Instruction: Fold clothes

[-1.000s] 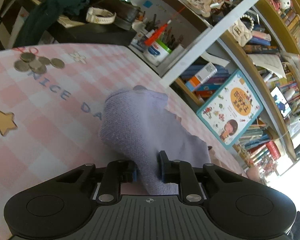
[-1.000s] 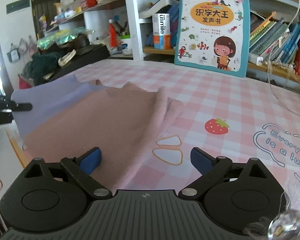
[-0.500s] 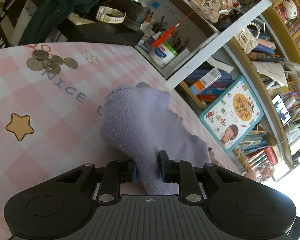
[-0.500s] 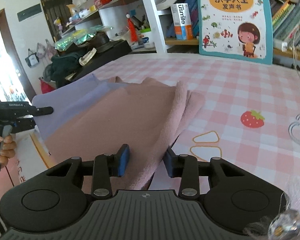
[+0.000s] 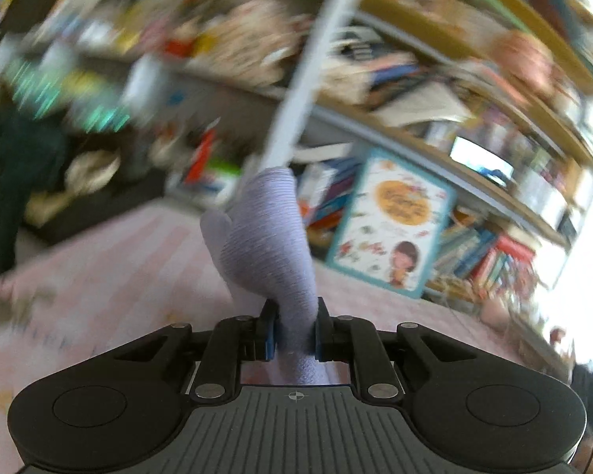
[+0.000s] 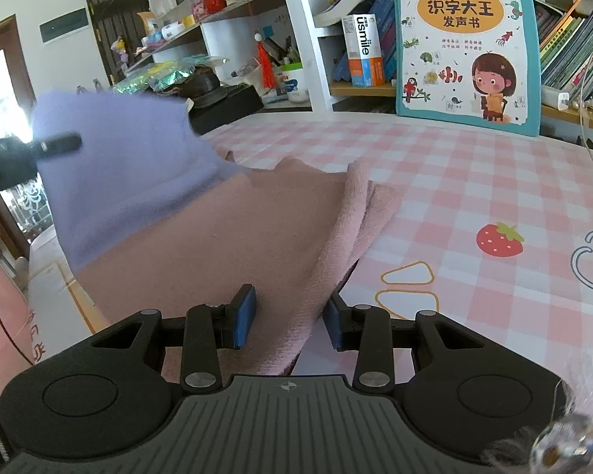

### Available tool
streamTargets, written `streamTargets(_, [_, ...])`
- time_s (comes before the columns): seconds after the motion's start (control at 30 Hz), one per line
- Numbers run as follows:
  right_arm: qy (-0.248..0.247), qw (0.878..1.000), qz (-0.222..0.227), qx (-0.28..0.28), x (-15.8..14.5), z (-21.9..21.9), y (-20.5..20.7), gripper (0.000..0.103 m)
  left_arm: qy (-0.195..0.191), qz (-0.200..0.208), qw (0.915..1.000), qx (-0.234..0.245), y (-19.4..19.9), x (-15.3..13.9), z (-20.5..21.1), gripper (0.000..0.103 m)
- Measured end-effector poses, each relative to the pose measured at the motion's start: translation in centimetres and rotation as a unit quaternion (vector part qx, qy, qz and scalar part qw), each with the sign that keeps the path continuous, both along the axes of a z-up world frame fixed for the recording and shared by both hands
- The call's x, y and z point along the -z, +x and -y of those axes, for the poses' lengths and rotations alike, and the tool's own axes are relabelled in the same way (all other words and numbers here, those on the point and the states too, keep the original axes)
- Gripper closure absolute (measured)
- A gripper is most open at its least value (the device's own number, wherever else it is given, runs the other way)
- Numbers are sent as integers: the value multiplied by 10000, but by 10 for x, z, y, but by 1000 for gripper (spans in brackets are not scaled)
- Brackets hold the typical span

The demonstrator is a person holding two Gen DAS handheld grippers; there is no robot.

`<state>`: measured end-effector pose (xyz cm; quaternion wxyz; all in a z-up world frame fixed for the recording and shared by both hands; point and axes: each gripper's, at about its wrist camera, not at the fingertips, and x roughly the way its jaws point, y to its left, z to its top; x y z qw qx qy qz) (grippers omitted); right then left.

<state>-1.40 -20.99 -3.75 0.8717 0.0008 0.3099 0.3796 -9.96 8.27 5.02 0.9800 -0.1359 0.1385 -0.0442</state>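
At the table's left edge, the left gripper [image 5: 294,335] is clamping the lilac end of the cloth [image 6: 233,229] and holding it up off the table [image 6: 474,166], so that end is standing as a raised flap; its jaws have just been closing a little further on the fabric between them. The pink part is lying flat, its long axis running from that raised end toward the near edge, where the right gripper [image 6: 288,322] is gripping the near folded hem, its jaws narrowed with the cloth bunched between the pads. Judging by this, the fold turns on carrying the lilac end rightward over the pink, and the left hand is the nearer one. To the right, the checked table is lying bare, with a book [image 6: 464,43] leaning on the shelves at the far edge, well apart.
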Motion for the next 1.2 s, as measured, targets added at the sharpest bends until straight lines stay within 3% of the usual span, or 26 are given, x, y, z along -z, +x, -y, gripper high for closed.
streamTargets(0.07, [-2, 10000, 2, -1, 0, 0, 0, 68, 692, 234, 9971, 227, -1, -12, 33, 87])
streamTargets(0.13, [-2, 10000, 1, -2, 0, 0, 0, 68, 1642, 319, 9841, 592, -5, -13, 73, 87])
streamTargets(0.17, [4, 10000, -5, -2, 0, 0, 0, 68, 2178, 292, 9723, 797, -7, -8, 95, 86])
streamTargets(0.27, [57, 10000, -53, -2, 0, 1, 1, 68, 3532, 41, 9234, 1504, -13, 18, 151, 82])
streamTargets(0.33, [89, 9999, -85, -4, 0, 2, 2, 68, 4003, -214, 8950, 1955, -13, 40, 174, 82])
streamTargets(0.43, [107, 9999, -102, 1, 0, 3, 3, 68, 4206, -257, 8846, 1998, -13, 55, 182, 80])
streamTargets(0.57, [134, 9998, -137, 29, 0, 3, 3, 68, 3752, -326, 9027, 2082, -11, 46, 169, 73])
streamTargets(0.63, [143, 9997, -167, 57, -1, 3, 4, 68, 3597, -330, 9072, 2158, -14, 45, 167, 65])
streamTargets(0.77, [124, 9987, -316, 374, -6, 7, 5, 57, 3411, -272, 9109, 2305, -19, 42, 165, 42])
streamTargets(0.87, [407, 9958, -501, 644, -12, 25, 6, 56, 3136, -175, 9167, 2472, -31, 35, 158, 32])
streamTargets(1.03, [1237, 9816, -1038, 1017, -21, 65, 7, 47, 1933, -107, 9413, 2764, -44, 11, 116, 23])
streamTargets(1.1, [1640, 9724, -1255, 1085, -25, 77, 6, 42, 1355, -64, 9554, 2624, -41, 3, 91, 22])
streamTargets(1.2, [2271, 9540, -1632, 1079, -28, 92, 5, 38, 569, -8, 9700, 2364, -35, -7, 56, 22])
